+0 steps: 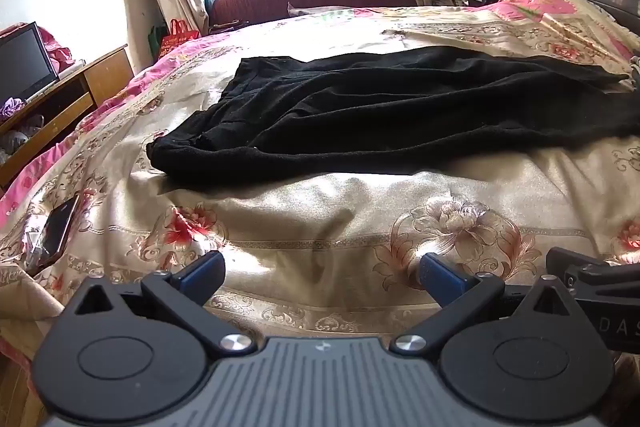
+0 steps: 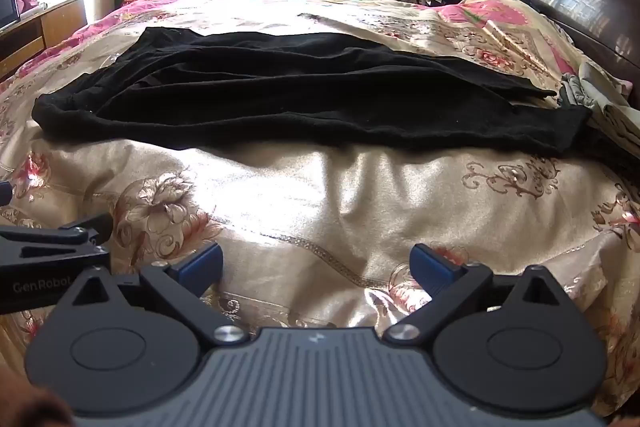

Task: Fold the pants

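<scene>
While your left gripper (image 1: 322, 269) and right gripper (image 2: 316, 261) hang side by side over the near part of the floral bedspread (image 2: 320, 195), both have their blue-padded fingers (image 1: 204, 271) spread wide with nothing between them. Beyond them the black pants (image 2: 280, 95) lie stretched left to right across the middle of the bed, rumpled, clear of both tools. A phone (image 1: 60, 227) rests at the near left.

Pants (image 2: 280, 95) across bed (image 2: 320, 187) (phone (image 1: 60, 223) left)
</scene>
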The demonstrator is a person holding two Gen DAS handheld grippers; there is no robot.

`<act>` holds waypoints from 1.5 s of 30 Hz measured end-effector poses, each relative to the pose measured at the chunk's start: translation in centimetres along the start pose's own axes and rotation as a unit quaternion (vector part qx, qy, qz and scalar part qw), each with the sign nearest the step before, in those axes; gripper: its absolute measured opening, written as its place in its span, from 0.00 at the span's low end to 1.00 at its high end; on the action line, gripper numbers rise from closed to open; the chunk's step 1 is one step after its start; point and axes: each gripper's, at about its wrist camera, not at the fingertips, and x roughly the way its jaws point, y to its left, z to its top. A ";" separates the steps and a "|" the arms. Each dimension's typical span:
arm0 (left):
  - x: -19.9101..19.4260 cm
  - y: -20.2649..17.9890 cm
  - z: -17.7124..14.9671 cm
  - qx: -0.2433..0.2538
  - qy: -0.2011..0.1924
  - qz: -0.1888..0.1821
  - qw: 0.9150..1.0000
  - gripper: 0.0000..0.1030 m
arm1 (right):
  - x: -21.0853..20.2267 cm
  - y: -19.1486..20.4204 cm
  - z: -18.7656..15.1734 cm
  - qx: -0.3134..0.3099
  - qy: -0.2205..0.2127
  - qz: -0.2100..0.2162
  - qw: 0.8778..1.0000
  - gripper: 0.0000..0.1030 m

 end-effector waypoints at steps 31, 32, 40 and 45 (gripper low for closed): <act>-0.4 -0.5 0.0 0.015 0.011 0.019 1.000 1.00 | -0.1 0.3 -0.1 -0.012 -0.003 -0.008 1.000 0.97; -0.4 -0.5 0.0 0.016 0.010 0.020 1.000 1.00 | -0.2 0.3 -0.1 -0.013 -0.003 -0.008 1.000 0.97; -0.8 -0.7 0.1 0.022 0.005 0.024 0.999 1.00 | -0.3 0.3 -0.1 -0.013 -0.005 -0.008 1.000 0.97; -0.9 -0.7 0.0 0.023 0.004 0.024 0.999 1.00 | -0.4 0.3 -0.1 -0.015 -0.006 -0.009 1.000 0.97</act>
